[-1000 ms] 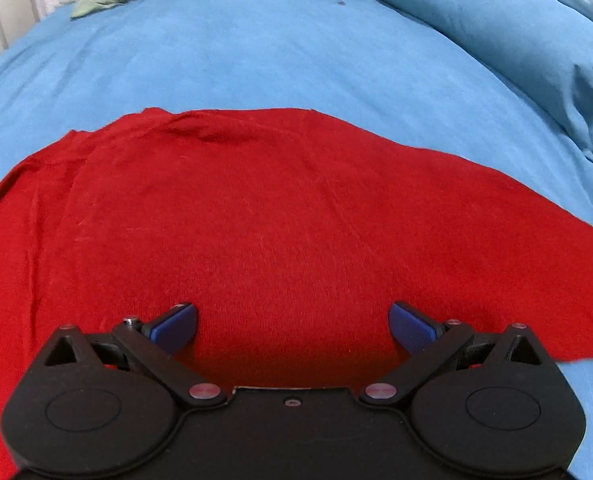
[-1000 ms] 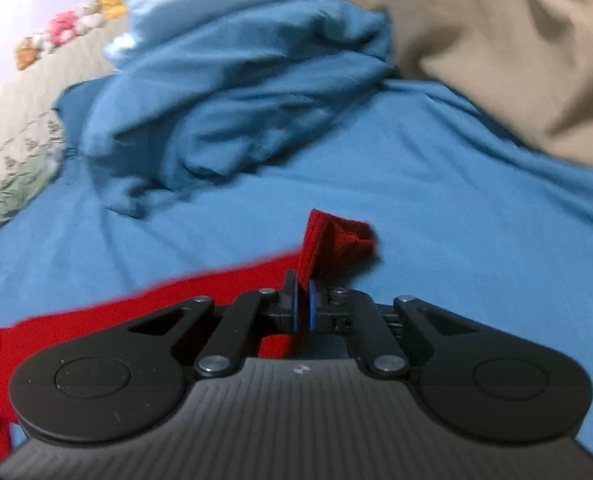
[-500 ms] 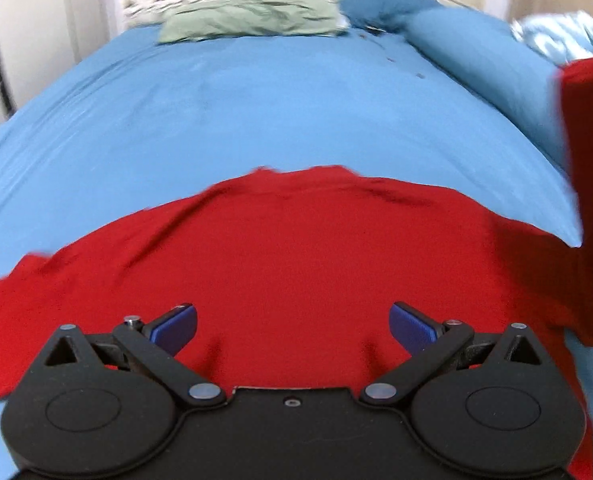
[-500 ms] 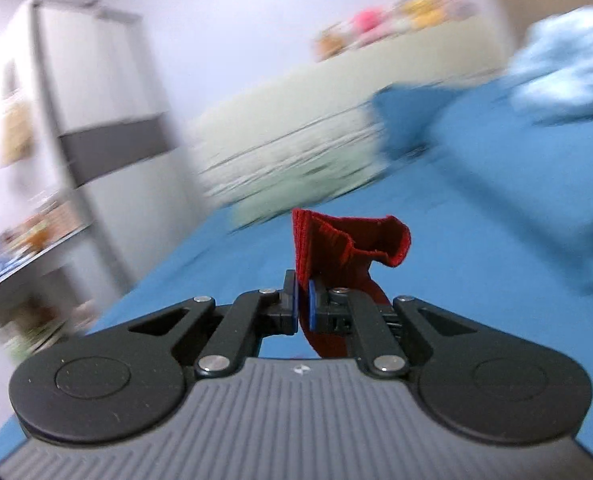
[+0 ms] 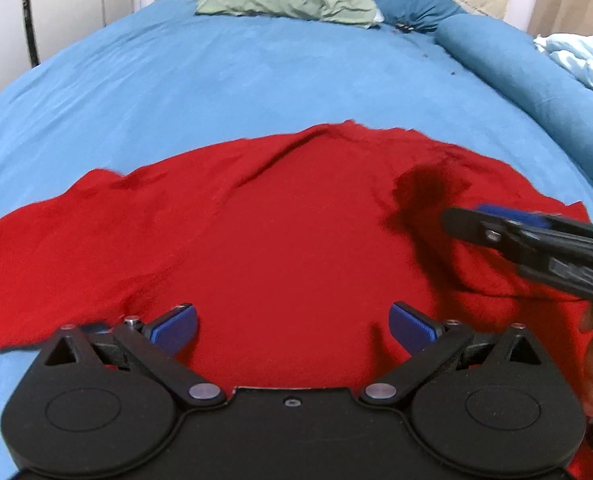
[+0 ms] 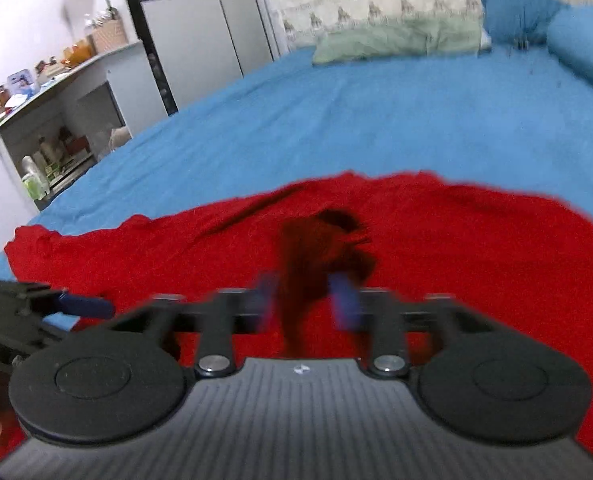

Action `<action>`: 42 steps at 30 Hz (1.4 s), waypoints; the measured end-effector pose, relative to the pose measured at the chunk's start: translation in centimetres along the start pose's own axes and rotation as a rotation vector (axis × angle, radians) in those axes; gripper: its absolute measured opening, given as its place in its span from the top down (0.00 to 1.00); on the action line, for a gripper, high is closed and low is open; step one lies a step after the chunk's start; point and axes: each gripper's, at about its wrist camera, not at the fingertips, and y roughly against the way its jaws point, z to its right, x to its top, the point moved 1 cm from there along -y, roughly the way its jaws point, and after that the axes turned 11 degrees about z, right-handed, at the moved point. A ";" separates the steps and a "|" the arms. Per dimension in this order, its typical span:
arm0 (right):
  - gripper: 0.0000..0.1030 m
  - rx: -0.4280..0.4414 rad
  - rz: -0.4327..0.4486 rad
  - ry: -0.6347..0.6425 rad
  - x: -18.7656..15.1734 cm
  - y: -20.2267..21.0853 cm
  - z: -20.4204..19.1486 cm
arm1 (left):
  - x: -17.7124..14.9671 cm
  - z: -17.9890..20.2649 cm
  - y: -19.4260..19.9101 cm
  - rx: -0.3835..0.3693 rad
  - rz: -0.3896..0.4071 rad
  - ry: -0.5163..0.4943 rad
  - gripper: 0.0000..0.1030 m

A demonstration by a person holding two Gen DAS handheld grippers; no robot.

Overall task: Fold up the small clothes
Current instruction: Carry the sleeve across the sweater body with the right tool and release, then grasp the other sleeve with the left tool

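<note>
A red garment (image 5: pixel 280 232) lies spread on the blue bed sheet (image 5: pixel 224 80); it also shows in the right wrist view (image 6: pixel 456 240). My left gripper (image 5: pixel 292 326) is open and empty, low over the garment's near part. My right gripper (image 6: pixel 306 300) has its jaws parting, with a dark bunched corner of the red cloth (image 6: pixel 320 248) falling loose between them. The right gripper also shows in the left wrist view (image 5: pixel 496 222), reaching in from the right above the garment. The left gripper shows at the left edge of the right wrist view (image 6: pixel 56 304).
A green pillow (image 5: pixel 292 0) and a dark blue pillow (image 5: pixel 412 0) lie at the headboard. A rolled blue duvet (image 5: pixel 536 80) runs along the right side. A wardrobe (image 6: pixel 200 32) and a cluttered shelf unit (image 6: pixel 56 120) stand left of the bed.
My right gripper swung the held red corner over to the left across the garment and opened its jaws, releasing it. The left gripper stayed open over the near part.
</note>
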 end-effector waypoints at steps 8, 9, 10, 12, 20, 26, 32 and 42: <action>0.06 -0.136 0.074 0.033 0.3 9.3 6.5 | 0.2 3.4 -2.7 -0.107 0.027 0.019 0.04; 0.06 -0.159 0.069 0.027 0.3 10.4 7.3 | 0.2 3.6 -3.0 -0.103 0.021 0.042 0.07; 0.06 -0.171 0.067 0.016 -0.2 11.6 8.1 | 0.1 3.6 -3.4 -0.096 0.021 0.070 0.10; 0.06 -0.185 0.065 -0.017 -1.0 13.6 9.7 | -0.1 3.8 -3.3 -0.077 0.046 0.105 0.12; 0.06 -0.238 0.069 -0.127 -3.8 16.4 12.7 | 0.8 4.1 -4.7 -0.005 0.075 0.118 0.86; 0.06 -0.259 0.071 -0.157 -4.0 15.6 12.7 | 2.0 4.7 -3.8 0.028 0.145 0.050 0.94; 0.06 -0.299 0.064 -0.124 -3.2 15.0 12.2 | 5.2 3.1 0.5 0.146 0.332 0.001 0.95; 0.06 -0.412 -0.111 -0.010 -4.6 11.6 12.6 | 1.8 -3.4 0.5 0.272 0.300 0.048 0.95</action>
